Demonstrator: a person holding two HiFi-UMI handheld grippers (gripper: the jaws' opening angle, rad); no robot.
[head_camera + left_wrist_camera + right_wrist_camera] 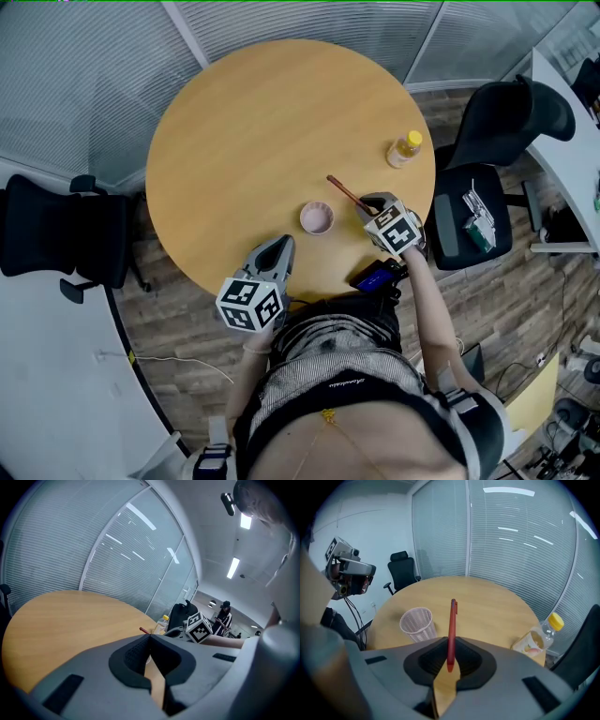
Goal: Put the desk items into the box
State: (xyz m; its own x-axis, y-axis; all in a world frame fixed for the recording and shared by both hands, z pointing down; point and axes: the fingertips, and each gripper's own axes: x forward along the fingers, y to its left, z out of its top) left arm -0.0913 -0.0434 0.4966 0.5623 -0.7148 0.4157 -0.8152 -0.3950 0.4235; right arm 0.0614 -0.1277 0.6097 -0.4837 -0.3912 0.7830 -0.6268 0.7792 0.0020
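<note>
Pen (451,630), red, clamped low on its barrel in the right gripper (449,654); jaws narrow, pinched on it. It stands out past the pads, long end forward over the table (253,122). In the head view the pen (344,192) slants up and left from the right gripper (373,204), free end above the wood just right of the cup (317,218).

Cup (416,620): pink mesh, upright, open mouth, looks empty. No other container in sight, so likely the "box" of the task. Gripping near one end leaves most of the pen free, which should suit dropping it in endwise. Pen not yet over the mouth; judged mid-carry.

Left gripper (274,255): at the near table edge, left of the cup, apart from it. Its own view shows the left gripper (149,641) with pads pressed together, nothing between. Seems parked out of the way.

Bottle (405,149): yellow cap, near the right rim, beyond the right gripper. Probably another item to handle.

Surface: round, pale wood, smooth, bare apart from cup and bottle.

Room: office. Glass wall with blinds (511,536) behind the table. Black chair (56,234) at left, another chair (487,122) at right. Plank floor (178,319). Ceiling strip lights in the left gripper view; a person stands far off there.
</note>
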